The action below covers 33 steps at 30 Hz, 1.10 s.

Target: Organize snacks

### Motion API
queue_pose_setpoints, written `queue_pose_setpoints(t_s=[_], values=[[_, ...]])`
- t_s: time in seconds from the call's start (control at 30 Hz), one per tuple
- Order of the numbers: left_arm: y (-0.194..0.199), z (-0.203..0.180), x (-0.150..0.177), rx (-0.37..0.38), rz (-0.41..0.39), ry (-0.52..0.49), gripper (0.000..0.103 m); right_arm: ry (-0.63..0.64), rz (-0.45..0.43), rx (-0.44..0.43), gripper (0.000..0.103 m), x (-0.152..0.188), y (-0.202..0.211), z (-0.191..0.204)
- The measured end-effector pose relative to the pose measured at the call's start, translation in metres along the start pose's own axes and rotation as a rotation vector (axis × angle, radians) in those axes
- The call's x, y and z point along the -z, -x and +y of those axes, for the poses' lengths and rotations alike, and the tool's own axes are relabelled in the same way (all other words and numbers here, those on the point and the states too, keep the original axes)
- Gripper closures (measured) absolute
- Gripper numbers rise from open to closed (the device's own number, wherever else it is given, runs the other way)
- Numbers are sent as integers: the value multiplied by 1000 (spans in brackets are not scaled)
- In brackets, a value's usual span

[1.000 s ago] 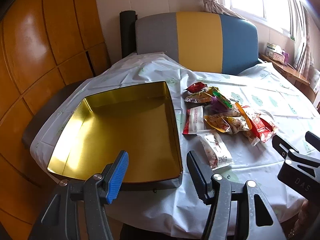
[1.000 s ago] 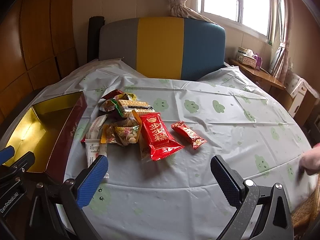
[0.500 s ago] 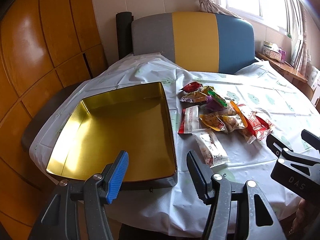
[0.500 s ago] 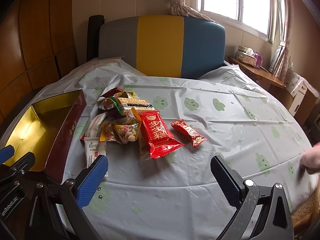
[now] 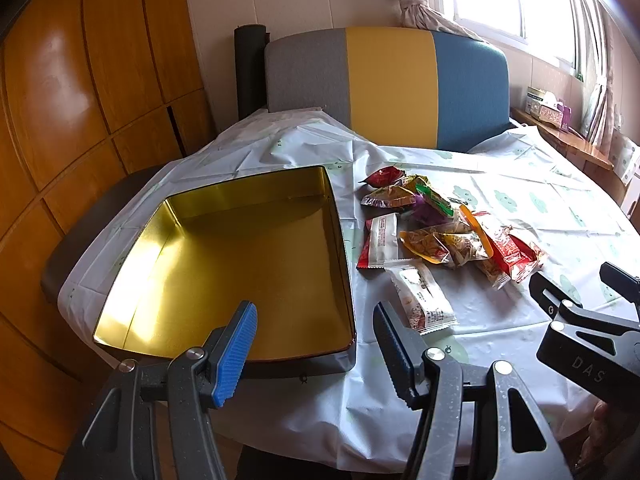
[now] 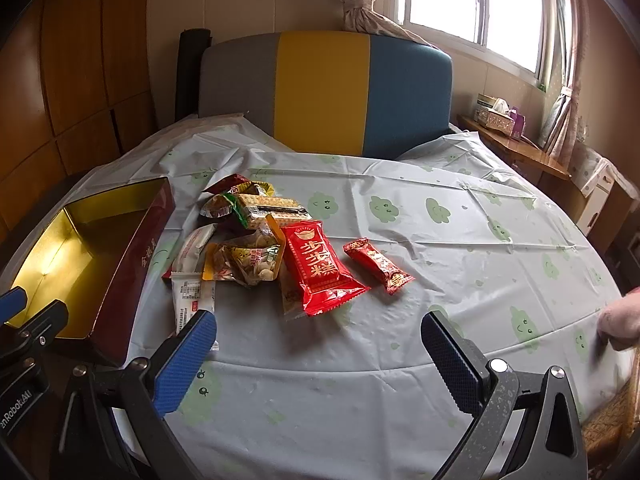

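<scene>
Where cloud-print tablecloth [image 6: 400, 240] ends, tricolour chair [image 6: 324, 92], window [image 6: 472, 4].

The left wrist view looks forward over its tongs at the gold tin [image 5: 224, 264] close ahead. The right view faces the tablecloth [image 6: 440, 240] — both share the snack pile [image 6: 272, 248].

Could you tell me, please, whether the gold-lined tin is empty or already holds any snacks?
Empty. The tin shows only its bare gold floor in both views, and the snack packets all lie on the tablecloth beside it.
</scene>
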<state>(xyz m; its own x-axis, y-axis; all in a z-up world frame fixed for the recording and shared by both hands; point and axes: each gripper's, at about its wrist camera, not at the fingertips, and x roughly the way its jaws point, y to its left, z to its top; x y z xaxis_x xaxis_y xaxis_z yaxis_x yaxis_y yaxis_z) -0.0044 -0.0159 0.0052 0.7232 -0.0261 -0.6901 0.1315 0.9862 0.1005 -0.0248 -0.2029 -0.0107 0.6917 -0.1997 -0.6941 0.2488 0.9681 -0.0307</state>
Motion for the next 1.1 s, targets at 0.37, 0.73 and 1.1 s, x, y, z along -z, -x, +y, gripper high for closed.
queue_pose_setpoints(t_s=[0.37, 0.73, 1.1], values=[[0, -2, 0, 4, 4, -2, 42, 1, 3, 1, 0, -1, 0, 0], [1, -4, 0, 10, 9, -7, 42, 6, 11, -4, 0, -1, -3, 1], [0, -8, 0, 31, 19, -18, 42, 4, 22, -9, 0, -1, -7, 0]])
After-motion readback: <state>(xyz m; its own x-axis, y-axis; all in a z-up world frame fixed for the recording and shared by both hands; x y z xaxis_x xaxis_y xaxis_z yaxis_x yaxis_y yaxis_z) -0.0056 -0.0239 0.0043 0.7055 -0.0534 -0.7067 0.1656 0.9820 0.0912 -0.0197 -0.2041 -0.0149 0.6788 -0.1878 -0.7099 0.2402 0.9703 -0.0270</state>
